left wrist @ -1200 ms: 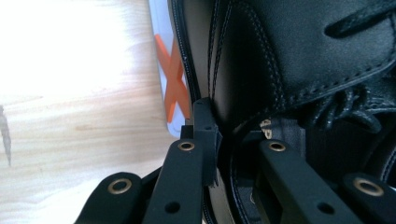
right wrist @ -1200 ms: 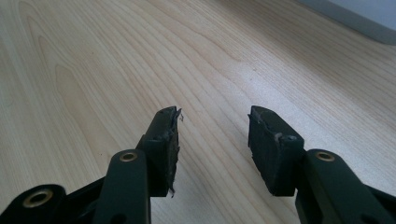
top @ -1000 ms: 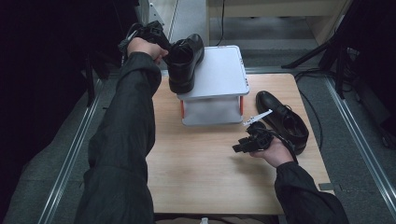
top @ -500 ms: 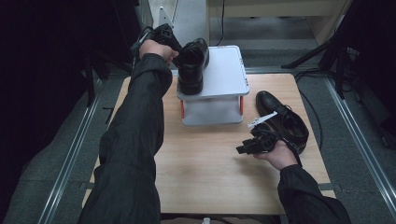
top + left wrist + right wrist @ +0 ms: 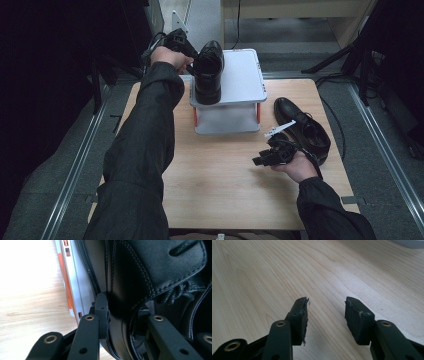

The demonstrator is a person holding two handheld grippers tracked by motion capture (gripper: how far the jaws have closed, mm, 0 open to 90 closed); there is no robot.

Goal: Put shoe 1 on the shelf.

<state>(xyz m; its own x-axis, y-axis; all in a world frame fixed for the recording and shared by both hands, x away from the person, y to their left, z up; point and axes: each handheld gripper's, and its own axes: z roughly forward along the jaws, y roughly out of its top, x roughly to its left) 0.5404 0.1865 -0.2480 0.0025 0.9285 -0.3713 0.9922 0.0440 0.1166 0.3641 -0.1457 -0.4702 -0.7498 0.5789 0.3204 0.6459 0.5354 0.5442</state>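
Observation:
A black leather shoe rests on the left part of the white stand, toe toward me. My left gripper is at its heel end. In the left gripper view the shoe's side wall runs between the jaws of the left gripper, which have just been opening, and the pads no longer squeeze it. A second black shoe lies on the table at the right. My right gripper hovers beside it, open and empty over bare wood.
The stand's white edge with orange feet sits at the back middle of the wooden table. A white tag sticks out by the right shoe. Metal rails flank the table.
The left hand carried the shoe right and farther back, and it now sits on the stand. The right hand and the other shoe kept still.

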